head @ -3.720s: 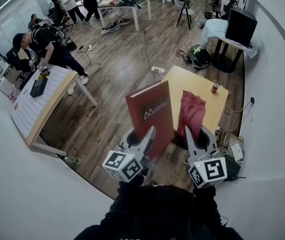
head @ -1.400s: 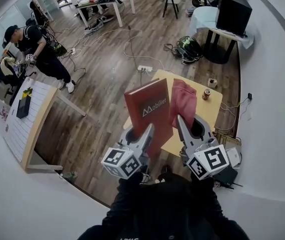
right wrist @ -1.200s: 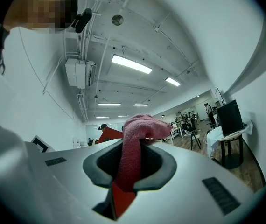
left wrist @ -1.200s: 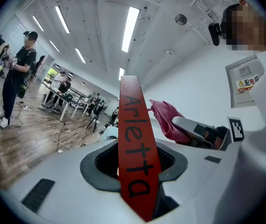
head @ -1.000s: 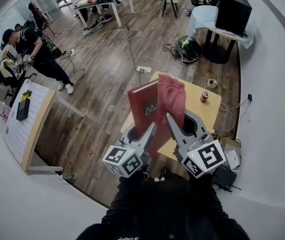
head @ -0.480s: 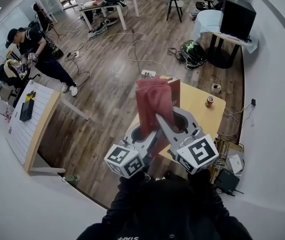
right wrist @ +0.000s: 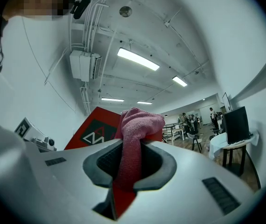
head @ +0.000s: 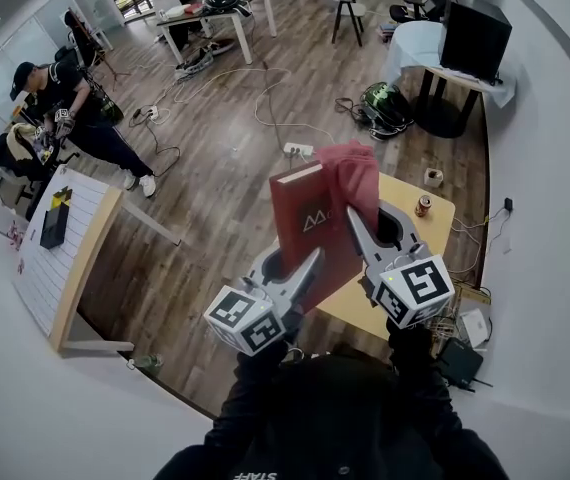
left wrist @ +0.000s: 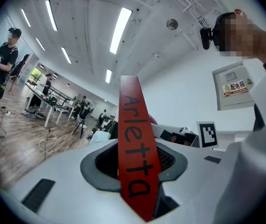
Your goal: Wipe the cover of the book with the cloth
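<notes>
A dark red hardcover book [head: 310, 233] stands upright in the air, clamped at its lower edge by my left gripper [head: 290, 268]. The left gripper view shows its spine [left wrist: 133, 148] lettered "Arletta" between the jaws. My right gripper [head: 370, 238] is shut on a pink-red cloth [head: 353, 173], which lies against the right part of the book's front cover and hides part of the white logo. In the right gripper view the cloth [right wrist: 133, 134] bunches between the jaws with the book's cover [right wrist: 93, 132] just behind it.
Below the grippers stands a small light-wood table [head: 420, 218] with a red can [head: 424, 205] and a roll of tape [head: 432, 177]. A slanted white board [head: 60, 238] is at the left. People, desks and floor cables fill the far room; a white wall runs along the right.
The right gripper has swept the cloth across the book's cover, from the right side over to the left and back to the right. The book has stayed held upright in the left gripper.
</notes>
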{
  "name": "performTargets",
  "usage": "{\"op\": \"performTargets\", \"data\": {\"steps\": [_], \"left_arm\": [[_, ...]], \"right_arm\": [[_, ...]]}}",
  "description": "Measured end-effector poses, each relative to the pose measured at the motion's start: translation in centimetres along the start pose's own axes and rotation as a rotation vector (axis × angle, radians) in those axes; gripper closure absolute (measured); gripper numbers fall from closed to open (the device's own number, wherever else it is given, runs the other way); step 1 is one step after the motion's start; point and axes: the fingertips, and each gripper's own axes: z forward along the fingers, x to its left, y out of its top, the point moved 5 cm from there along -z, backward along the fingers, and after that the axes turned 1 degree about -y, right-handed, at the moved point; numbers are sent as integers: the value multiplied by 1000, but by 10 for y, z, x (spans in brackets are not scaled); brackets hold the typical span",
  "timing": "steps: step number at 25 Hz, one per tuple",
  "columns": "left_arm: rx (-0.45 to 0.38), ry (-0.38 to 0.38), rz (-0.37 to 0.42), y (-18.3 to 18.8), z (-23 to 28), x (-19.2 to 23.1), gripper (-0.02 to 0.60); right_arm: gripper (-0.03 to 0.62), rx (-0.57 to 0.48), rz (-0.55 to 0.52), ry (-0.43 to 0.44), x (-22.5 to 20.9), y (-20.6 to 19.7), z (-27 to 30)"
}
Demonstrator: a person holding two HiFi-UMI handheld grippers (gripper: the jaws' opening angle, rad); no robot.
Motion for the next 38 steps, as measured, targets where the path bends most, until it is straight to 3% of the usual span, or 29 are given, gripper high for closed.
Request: {"op": "performTargets", "data": {"steps": [11, 15, 23, 30, 38], "left_arm": [[-40, -21, 6, 15, -10, 12, 396], [-54, 13, -6, 20, -16, 27, 396], [-65, 44, -46, 20, -21, 44, 396], [-88, 32, -69, 26, -25, 46, 396], [-107, 20, -94, 28, -30, 49, 396]], "right_arm": [[516, -18, 16, -90, -26, 1, -5], [516, -77, -4, -50, -9, 18, -7], [516, -95, 21, 81, 42, 27, -3], [516, -21, 23, 175, 71, -1, 14], [516, 41, 27, 168, 71, -27, 29]]}}
